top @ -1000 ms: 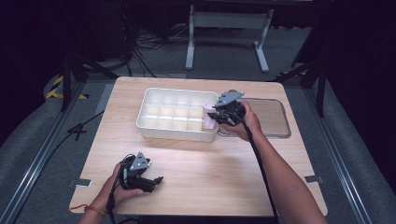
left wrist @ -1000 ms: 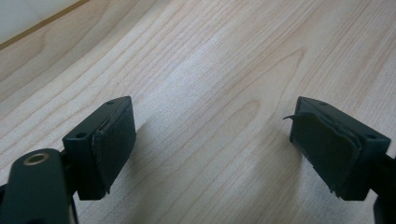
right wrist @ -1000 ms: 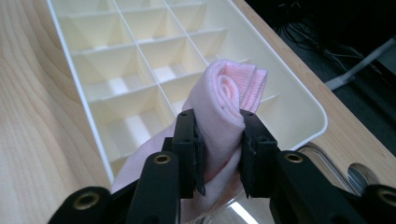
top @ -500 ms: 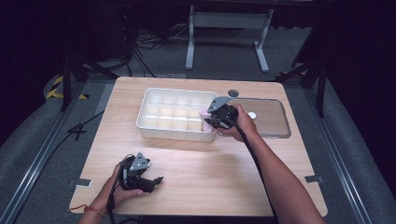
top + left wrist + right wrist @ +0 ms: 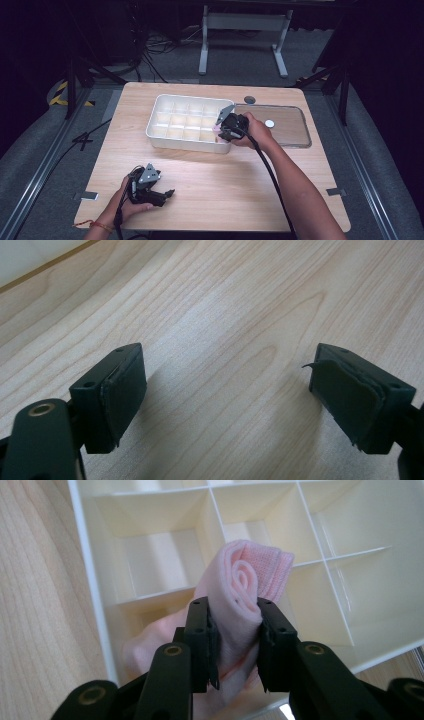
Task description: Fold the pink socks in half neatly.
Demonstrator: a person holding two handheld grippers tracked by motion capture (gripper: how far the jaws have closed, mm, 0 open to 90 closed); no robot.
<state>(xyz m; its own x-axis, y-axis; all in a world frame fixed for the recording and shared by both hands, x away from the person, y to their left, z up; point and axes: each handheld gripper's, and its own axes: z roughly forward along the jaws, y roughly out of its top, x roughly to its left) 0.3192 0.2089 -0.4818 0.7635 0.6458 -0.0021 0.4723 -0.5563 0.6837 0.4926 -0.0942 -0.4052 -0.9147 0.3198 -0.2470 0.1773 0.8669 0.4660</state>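
Pink rolled cloth (image 5: 240, 587) stays clamped in the right hand-held gripper (image 5: 223, 131), which has dropped to the white divided tray's (image 5: 165, 140) near right corner; release looks close. Left hand-held gripper (image 5: 161, 194) rests agape on the table (image 5: 225, 185).

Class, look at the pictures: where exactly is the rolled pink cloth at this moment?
The rolled pink cloth is clamped in the right gripper, over the near right corner compartment of the white divided tray in the high view.

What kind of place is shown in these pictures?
Probably a lab or recording studio, not a home: a bare wooden table on grey carpet, cables on the floor, a metal stand behind and dark surroundings.
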